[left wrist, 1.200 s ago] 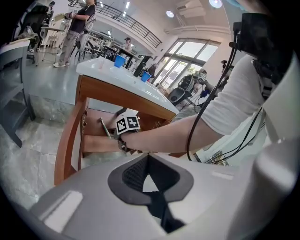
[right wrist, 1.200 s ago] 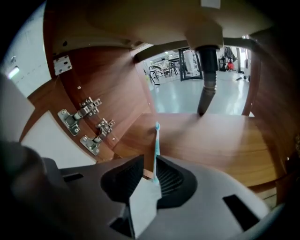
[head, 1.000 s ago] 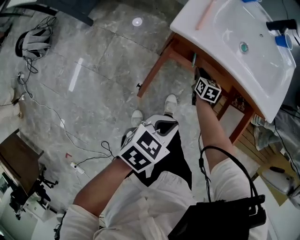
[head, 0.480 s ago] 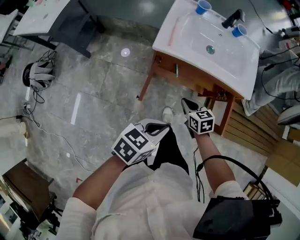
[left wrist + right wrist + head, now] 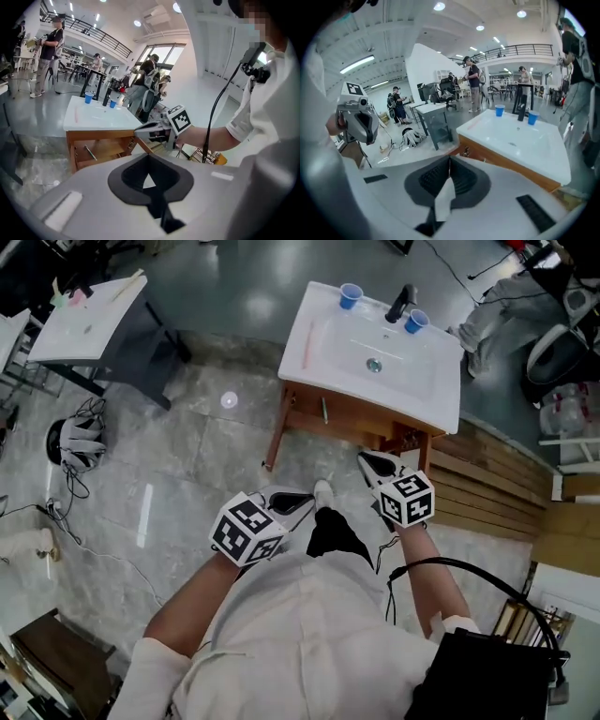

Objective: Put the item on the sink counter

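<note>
Left gripper (image 5: pixel 289 500): held low in front of the person, jaws pressed together, with nothing seen between them in its own view (image 5: pixel 149 157). It plays no part at present. Sink counter (image 5: pixel 361 397): stands ahead of both grippers and well apart from them, so the whole approach is yet to be made. The flat margin round its basin (image 5: pixel 352 351) is narrow, and two blue cups (image 5: pixel 351 294) flank the faucet (image 5: pixel 403 304) along the back edge. Right gripper (image 5: pixel 368 461): the nearer of the two to the counter, jaws closed on a thin white item (image 5: pixel 443 199). The item lies pinched between the pads and runs back toward the camera; what it is cannot be told. Judged risks: the item looks flat and light, so any loosening of the pinch during the carry could let it slide out to the floor. If it were set on the inward slope of the basin instead of the flat margin, it would likely slip into the bowl. A reach toward the back edge could tip a cup. The black cable (image 5: pixel 441 560) looping off the right forearm could snag on the reach forward.
</note>
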`<action>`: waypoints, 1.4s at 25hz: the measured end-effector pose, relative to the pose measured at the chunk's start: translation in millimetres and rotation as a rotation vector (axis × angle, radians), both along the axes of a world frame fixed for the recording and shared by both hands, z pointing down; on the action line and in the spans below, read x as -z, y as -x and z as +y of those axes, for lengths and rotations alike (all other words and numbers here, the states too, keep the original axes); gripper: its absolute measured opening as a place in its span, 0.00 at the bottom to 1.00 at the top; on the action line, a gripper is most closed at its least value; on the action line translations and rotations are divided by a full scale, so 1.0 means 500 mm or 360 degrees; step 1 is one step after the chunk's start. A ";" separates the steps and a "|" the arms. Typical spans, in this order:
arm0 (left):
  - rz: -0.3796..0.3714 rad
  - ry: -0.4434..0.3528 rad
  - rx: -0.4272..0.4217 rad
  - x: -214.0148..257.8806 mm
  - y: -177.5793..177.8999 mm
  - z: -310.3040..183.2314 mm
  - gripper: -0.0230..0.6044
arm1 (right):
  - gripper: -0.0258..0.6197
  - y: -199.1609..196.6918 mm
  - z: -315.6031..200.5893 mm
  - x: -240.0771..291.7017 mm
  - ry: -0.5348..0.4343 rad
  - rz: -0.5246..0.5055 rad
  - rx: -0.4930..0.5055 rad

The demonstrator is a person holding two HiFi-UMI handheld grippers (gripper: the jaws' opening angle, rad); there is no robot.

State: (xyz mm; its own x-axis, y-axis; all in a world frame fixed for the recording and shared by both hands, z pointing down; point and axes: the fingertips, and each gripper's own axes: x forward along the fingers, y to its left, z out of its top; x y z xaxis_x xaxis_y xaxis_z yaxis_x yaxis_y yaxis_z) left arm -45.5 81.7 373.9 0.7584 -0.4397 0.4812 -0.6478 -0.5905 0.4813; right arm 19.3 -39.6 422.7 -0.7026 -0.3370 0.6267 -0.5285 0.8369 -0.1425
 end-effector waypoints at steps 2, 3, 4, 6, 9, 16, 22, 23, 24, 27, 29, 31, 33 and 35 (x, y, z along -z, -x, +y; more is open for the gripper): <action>-0.0002 -0.0008 0.0013 0.010 -0.004 -0.008 0.04 | 0.05 -0.021 -0.031 0.023 -0.0064 0.0015 0.0000; -0.0007 -0.0015 0.0021 0.015 -0.007 -0.022 0.04 | 0.05 -0.033 -0.060 0.031 -0.0094 0.0022 0.0002; -0.0014 -0.0021 0.0029 0.020 -0.010 -0.042 0.04 | 0.05 -0.044 -0.097 0.038 -0.0124 0.0032 0.0007; -0.0028 -0.0025 0.0045 0.027 -0.021 -0.084 0.04 | 0.05 -0.068 -0.176 0.045 -0.0166 0.0059 0.0026; -0.0051 -0.0026 0.0089 0.033 -0.041 -0.137 0.04 | 0.05 -0.110 -0.289 0.050 -0.0206 0.0097 0.0055; -0.0066 0.0024 0.0214 0.024 -0.090 -0.266 0.05 | 0.16 -0.189 -0.542 0.047 -0.0336 0.0236 0.0105; -0.0113 0.0068 0.0254 0.013 -0.134 -0.368 0.05 | 0.16 -0.221 -0.737 0.012 -0.0452 0.0441 0.0242; -0.0117 0.0076 0.0266 0.010 -0.138 -0.385 0.05 | 0.16 -0.223 -0.769 0.003 -0.0468 0.0474 0.0260; -0.0120 0.0082 0.0280 0.009 -0.142 -0.400 0.05 | 0.16 -0.224 -0.798 -0.004 -0.0483 0.0499 0.0274; -0.0137 0.0090 0.0319 0.005 -0.148 -0.434 0.05 | 0.16 -0.218 -0.872 -0.022 -0.0525 0.0552 0.0324; -0.0147 0.0107 0.0333 -0.001 -0.146 -0.447 0.05 | 0.16 -0.210 -0.912 -0.038 -0.0543 0.0605 0.0374; -0.0156 0.0136 0.0351 -0.009 -0.141 -0.455 0.05 | 0.16 -0.201 -0.943 -0.058 -0.0550 0.0674 0.0438; -0.0159 0.0162 0.0379 -0.016 -0.135 -0.459 0.05 | 0.16 -0.192 -0.966 -0.079 -0.0549 0.0735 0.0503; -0.0157 0.0179 0.0402 -0.023 -0.129 -0.465 0.05 | 0.16 -0.184 -0.985 -0.098 -0.0547 0.0785 0.0557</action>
